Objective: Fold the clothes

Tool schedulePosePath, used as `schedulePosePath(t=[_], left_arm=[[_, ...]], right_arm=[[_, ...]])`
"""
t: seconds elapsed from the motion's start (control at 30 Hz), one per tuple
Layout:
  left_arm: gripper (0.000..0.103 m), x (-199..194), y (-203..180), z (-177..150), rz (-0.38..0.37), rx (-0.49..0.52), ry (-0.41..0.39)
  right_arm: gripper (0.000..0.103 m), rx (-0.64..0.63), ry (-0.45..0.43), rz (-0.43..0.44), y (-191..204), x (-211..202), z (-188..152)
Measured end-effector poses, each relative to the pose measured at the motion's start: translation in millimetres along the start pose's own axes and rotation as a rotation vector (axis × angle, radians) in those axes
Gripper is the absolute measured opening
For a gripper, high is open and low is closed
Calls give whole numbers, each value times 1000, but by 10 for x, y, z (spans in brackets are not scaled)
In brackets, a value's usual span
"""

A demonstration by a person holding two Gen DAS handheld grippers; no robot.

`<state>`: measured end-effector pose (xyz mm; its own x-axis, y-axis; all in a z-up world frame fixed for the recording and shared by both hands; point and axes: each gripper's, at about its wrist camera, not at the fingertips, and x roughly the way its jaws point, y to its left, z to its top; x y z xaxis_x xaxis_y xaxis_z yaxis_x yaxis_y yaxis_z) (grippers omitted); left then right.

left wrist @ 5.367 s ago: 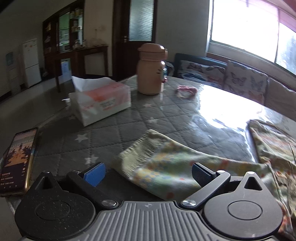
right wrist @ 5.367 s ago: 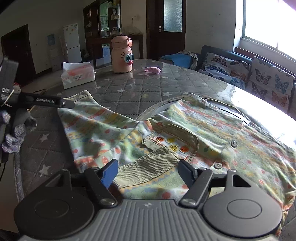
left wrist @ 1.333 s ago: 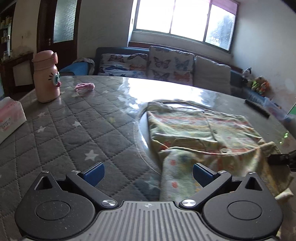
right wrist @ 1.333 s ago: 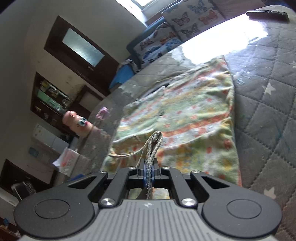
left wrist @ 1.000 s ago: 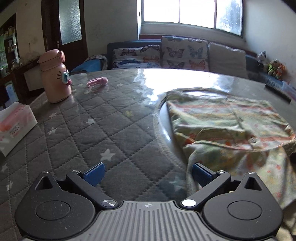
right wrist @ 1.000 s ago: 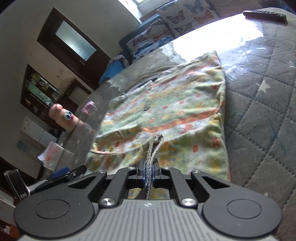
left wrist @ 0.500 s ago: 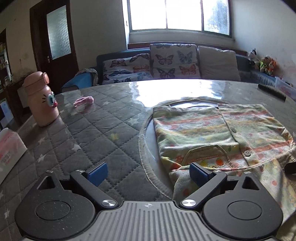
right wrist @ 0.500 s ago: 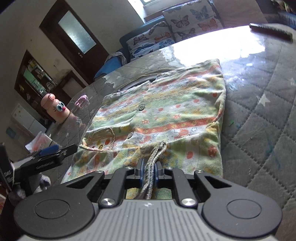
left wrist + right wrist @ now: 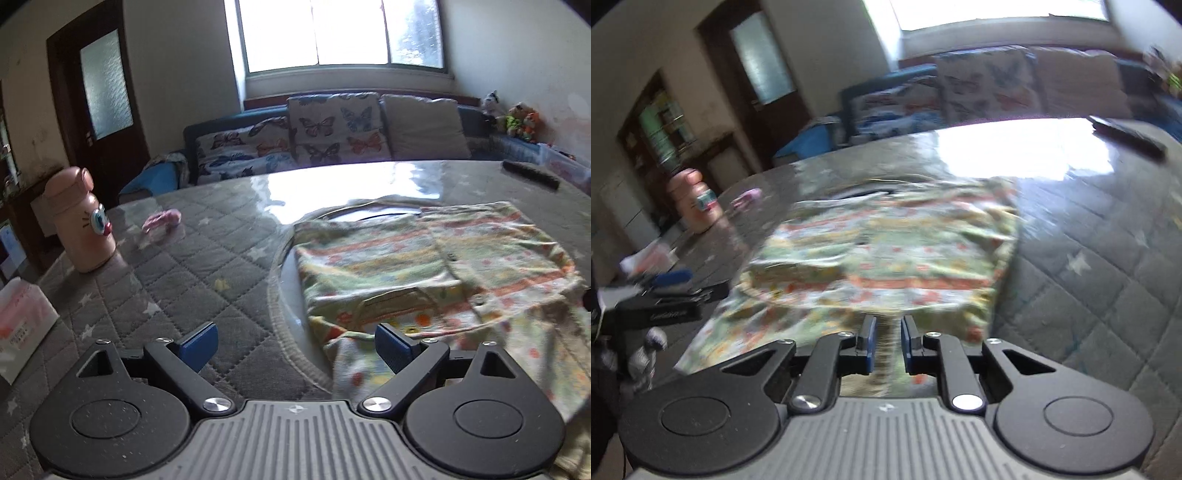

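Observation:
A pale green patterned child's shirt (image 9: 424, 258) lies flat on the grey quilted table (image 9: 184, 266), its folded-over part nearest me. My left gripper (image 9: 295, 343) hovers open at the shirt's near left corner, its right pad over the cloth edge and nothing held. In the blurred right wrist view, the shirt (image 9: 886, 251) spreads ahead of my right gripper (image 9: 888, 343). Its jaws stand narrowly open with a ribbed strip of cloth lying loose between them. One of the left gripper's fingers (image 9: 665, 314) shows at the far left.
A pink bottle (image 9: 83, 225) and a tissue box (image 9: 22, 325) stand at the table's left. A small pink item (image 9: 162, 221) lies beyond them, and a dark remote (image 9: 532, 175) at the far right. The shirt partly covers a round glass turntable (image 9: 280, 295). A sofa (image 9: 332, 133) is behind.
My right gripper has come down level over the shirt and its jaws have parted, so the pinched ribbed edge no longer stands up between them. The left gripper stayed open, shifting slightly.

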<state>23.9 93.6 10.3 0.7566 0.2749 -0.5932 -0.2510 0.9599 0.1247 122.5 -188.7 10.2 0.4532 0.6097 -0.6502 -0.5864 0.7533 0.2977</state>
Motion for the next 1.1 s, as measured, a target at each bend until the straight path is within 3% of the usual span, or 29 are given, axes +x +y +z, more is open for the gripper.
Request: schedulePosePath(t=[0.17,0.4,0.53,0.77,0.93,1.1], left_arm=[[93,-212,-169,-51,-69,56,-33],[94,-372,-444,-217,-149,164,-72],[93,-335,-509,-347,-147,200,-51],[94,-349,-345,-383,-116,158,-38],[94,-297,-329,-291,-104,149,-56],[93,-139,-276,-296,-67,143,-23]], right_arm=[[20,-143,22,39,256,14,-93],[23,-239,74,23,359,67,-315],[25,-263,72,22,376,29,-321],[26,-306,62,25,416,-24,-311],[26,-313,26,66,567,168,-147],[27,-357,44,70,684,371,-135]])
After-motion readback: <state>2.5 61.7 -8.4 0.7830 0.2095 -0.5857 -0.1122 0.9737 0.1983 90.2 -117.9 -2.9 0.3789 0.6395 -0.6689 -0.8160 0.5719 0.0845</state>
